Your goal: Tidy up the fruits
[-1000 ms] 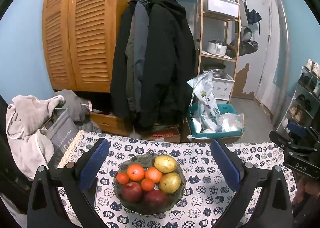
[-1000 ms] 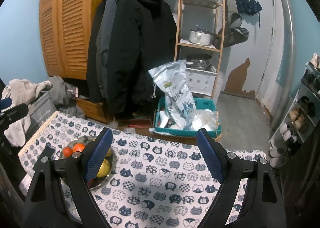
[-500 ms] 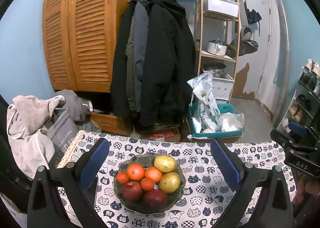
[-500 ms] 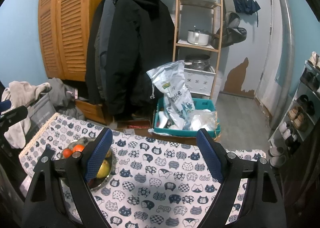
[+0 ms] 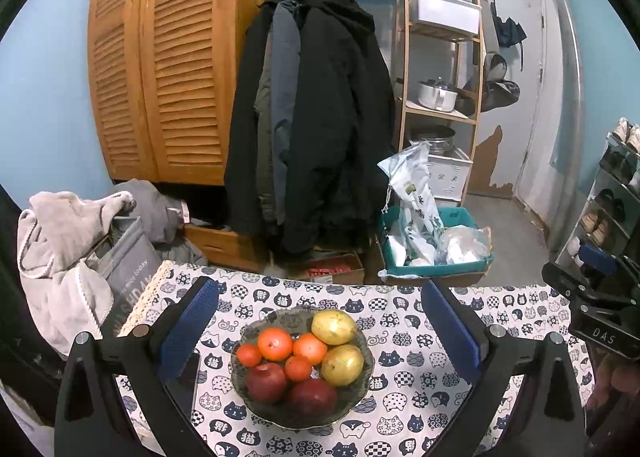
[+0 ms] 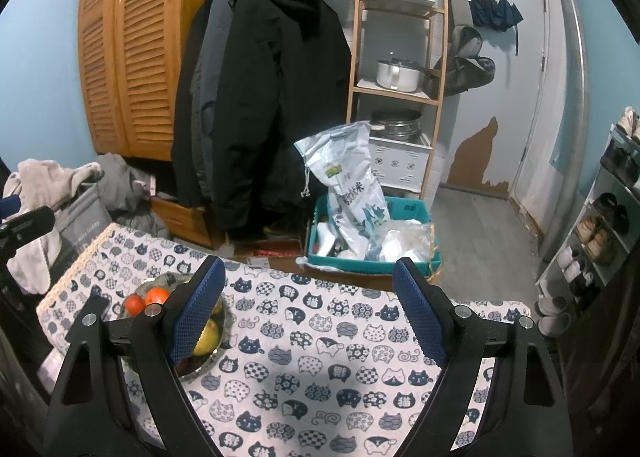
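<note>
— Left gripper (image 5: pixel 318 331) hangs wide open with nothing between its blue pads, aimed at the shallow dark glass bowl (image 5: pixel 362 385) near the left edge of the cat-print tablecloth (image 5: pixel 404 389). What about the other one?

— Right gripper (image 6: pixel 308 315) is just as wide open and empty, over bare cloth towards the right edge.

— How will the fruit handle?

— Two dark red apples (image 5: pixel 266 381) and two yellow-green pears (image 5: pixel 342 364) look firm and fairly heavy; their smooth skin may slip, so I would clamp across the widest part. Four small orange tangerines (image 5: pixel 275 343) are lighter and softer, so squeeze gently. All sit touching, so lifting one may roll its neighbours.
</note>
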